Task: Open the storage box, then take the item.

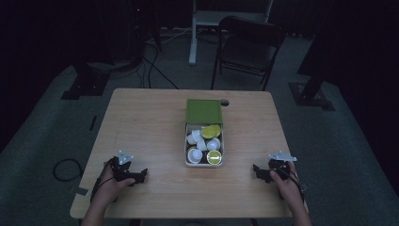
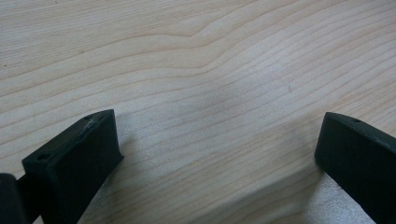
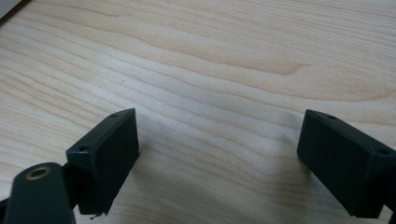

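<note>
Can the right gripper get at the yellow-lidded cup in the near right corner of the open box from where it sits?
Probably yes. The right gripper rests on the wooden table with jaws open and empty, and bare tabletop lies between it and the white open box. The yellow-lidded cup sits uncovered at the top.

The table (image 1: 141,122) is seen whole from above and behind the person's side, looking forward and down, with floor beyond. Each gripper view is held low and close over the bare wood (image 2: 210,70), framed between two spread jaws. That wood surface is shared by all views.
</note>
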Demonstrator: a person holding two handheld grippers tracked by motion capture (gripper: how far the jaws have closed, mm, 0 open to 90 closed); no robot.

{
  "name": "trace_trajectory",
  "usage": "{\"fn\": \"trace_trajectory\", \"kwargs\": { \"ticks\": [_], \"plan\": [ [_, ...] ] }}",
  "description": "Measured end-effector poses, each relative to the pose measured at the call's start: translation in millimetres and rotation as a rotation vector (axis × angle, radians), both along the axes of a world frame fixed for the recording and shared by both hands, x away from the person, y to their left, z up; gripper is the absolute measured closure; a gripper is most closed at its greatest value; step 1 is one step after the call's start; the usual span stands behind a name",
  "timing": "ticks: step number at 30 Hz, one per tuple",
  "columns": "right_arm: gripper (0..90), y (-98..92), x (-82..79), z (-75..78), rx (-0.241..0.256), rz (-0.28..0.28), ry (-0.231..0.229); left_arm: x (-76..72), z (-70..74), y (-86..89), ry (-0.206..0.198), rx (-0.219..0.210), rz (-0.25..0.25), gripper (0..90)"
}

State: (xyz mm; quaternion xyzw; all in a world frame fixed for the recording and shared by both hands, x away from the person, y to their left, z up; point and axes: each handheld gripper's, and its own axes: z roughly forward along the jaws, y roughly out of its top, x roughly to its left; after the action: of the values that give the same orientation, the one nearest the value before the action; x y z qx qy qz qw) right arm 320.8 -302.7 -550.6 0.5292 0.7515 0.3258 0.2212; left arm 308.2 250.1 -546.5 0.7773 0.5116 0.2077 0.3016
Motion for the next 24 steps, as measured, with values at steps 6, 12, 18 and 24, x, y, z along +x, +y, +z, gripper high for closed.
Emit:
{"fn": "trace_trajectory", "kwargs": {
  "ticks": [6, 12, 18, 24],
  "plan": [
    [11.9, 0.2, 2.3, 0.0, -0.001, 0.007, 0.001, 0.0, 0.1, 0.1, 0.001, 0.0, 0.0, 0.3],
    [11.9, 0.5, 3.0, 0.0, 0.0, 0.013, 0.002, -0.5, 0.2, 3.1, 0.001, 0.001, -0.035, 0.5],
    [11.9, 0.6, 3.0, 0.0, -0.001, 0.012, 0.002, -0.7, 1.1, 1.9, 0.0, -0.018, -0.082, 0.5],
    [11.9, 0.6, 3.0, 0.0, 0.0, 0.012, 0.002, 1.4, 11.3, -4.5, -0.014, -0.02, -0.108, 0.6]
  ]
}}
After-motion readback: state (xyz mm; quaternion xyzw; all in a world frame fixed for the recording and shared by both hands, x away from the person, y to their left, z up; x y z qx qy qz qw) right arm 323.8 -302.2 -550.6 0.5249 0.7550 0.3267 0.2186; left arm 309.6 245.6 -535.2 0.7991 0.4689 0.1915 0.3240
